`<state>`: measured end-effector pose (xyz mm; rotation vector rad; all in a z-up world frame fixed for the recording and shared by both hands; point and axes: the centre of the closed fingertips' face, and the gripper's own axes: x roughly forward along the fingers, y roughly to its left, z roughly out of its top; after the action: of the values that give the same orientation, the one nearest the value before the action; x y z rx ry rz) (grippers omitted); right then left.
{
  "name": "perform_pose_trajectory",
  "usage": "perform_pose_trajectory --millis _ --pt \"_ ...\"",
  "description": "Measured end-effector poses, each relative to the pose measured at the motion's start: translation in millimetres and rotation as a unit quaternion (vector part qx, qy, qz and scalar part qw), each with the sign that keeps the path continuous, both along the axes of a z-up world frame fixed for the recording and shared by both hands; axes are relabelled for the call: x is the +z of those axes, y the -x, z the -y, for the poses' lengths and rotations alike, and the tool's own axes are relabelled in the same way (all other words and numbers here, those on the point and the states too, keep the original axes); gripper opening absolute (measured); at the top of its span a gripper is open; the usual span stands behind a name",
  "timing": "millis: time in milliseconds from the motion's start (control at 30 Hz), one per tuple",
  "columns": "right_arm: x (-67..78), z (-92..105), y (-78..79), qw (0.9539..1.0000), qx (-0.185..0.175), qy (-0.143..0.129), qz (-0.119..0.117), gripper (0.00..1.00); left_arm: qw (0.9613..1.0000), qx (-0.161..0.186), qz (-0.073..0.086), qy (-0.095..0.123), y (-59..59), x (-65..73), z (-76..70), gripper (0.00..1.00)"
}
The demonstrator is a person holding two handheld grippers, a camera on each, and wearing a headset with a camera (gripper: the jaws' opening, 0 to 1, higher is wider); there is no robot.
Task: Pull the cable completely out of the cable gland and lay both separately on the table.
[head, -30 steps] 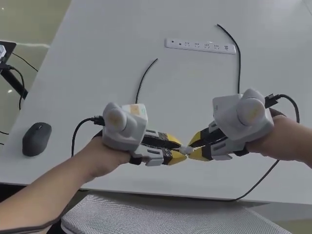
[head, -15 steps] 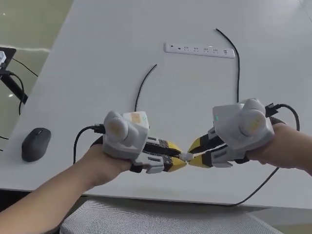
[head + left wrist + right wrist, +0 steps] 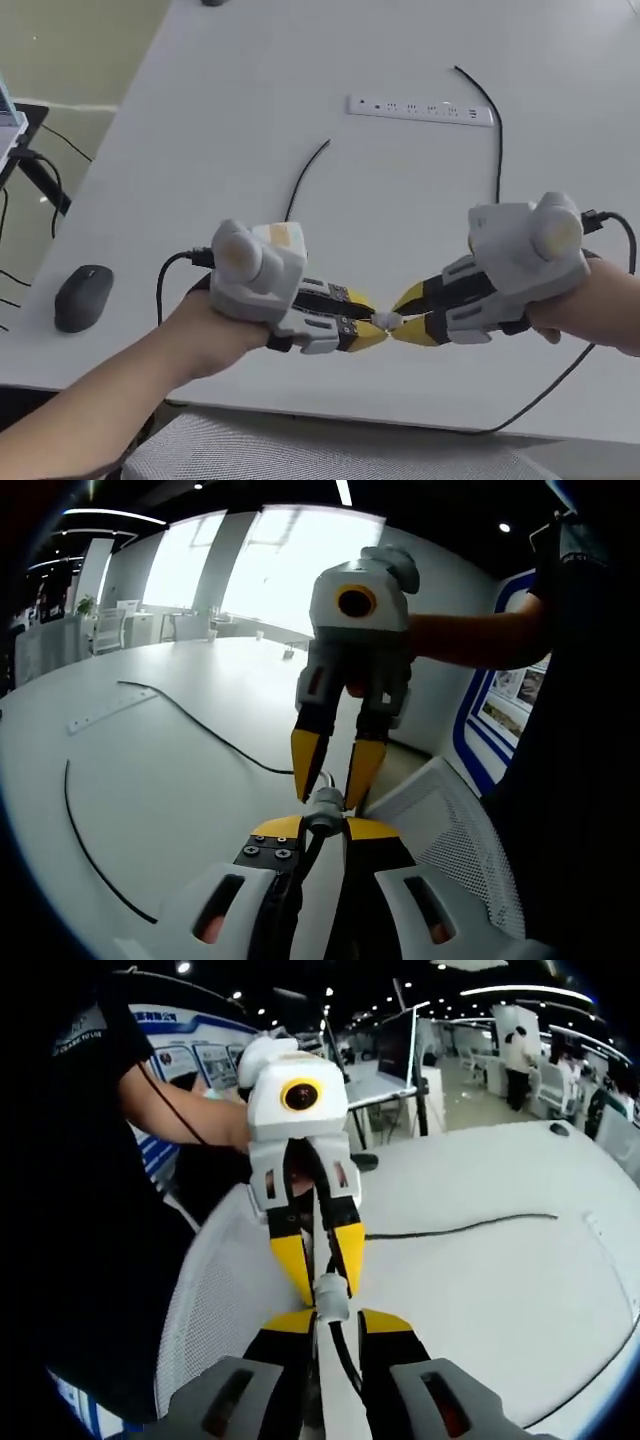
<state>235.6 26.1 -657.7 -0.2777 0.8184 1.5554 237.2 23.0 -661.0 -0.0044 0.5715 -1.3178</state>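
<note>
- My left gripper (image 3: 372,328) is clenched on the small grey-white plastic cable gland (image 3: 322,810). The gland sits seated between its yellow tips and is held up clear of the table.
- My right gripper (image 3: 406,323) meets it nose to nose from the other side, with its tips drawn in at the gland's far end. I cannot tell whether they bite the gland's nose, bite the thin black cable (image 3: 342,1352), or merely close around it.
- In each gripper view the cable runs back from the gland between that view's own jaws. I read it as threaded right through.
- Over the last second the right gripper has swung out to my right and levelled off, so its body now sits further from the left one. The left has hardly shifted against the table. The small slide of the whole picture is my own head moving.
- The two pairs of tips still meet at the gland, and no gap has opened between them.
- I judge the pull as barely begun. No length of cable has been drawn out, and both pieces are yet to be laid down.
- The holder that matters is the gland, and what it holds is the cable.
- Further out, the white table (image 3: 230,130) carries a long white power strip (image 3: 420,109) and a loose black lead (image 3: 303,183). A black computer mouse (image 3: 83,297) sits near its left edge.
- A grey mesh chair seat (image 3: 300,450) lies below the near edge.
</note>
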Motion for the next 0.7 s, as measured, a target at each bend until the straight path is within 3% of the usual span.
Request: perform_pose_trajectory --millis 200,267,433,533,567,700 --pt "8.4 8.8 -3.3 0.9962 -0.029 -0.041 -0.071 0.15 0.9998 0.001 0.021 -0.001 -1.7 5.7 6.2 0.14" --pt "15.0 9.1 1.1 0.9899 -0.037 -0.063 -0.122 0.14 0.9995 -0.003 0.028 -0.017 -2.3 3.0 7.1 0.14" --pt "13.9 11.0 -4.9 0.9849 -0.051 -0.079 -0.145 0.15 0.9987 -0.002 0.046 -0.023 -3.7 7.2 11.0 0.14" --pt "18.2 9.4 -2.2 0.9747 -0.059 -0.098 -0.192 0.14 0.9981 -0.003 0.057 -0.025 -4.0 10.3 14.3 0.14" --pt "17.8 9.7 -3.0 0.9732 -0.060 -0.102 -0.197 0.13 0.9980 -0.003 0.058 -0.026 -4.0 10.7 15.0 0.14" --pt "12.5 12.7 -0.7 0.9714 -0.056 -0.093 -0.211 0.10 0.9974 -0.002 0.067 -0.029 -6.1 12.7 17.0 0.14"
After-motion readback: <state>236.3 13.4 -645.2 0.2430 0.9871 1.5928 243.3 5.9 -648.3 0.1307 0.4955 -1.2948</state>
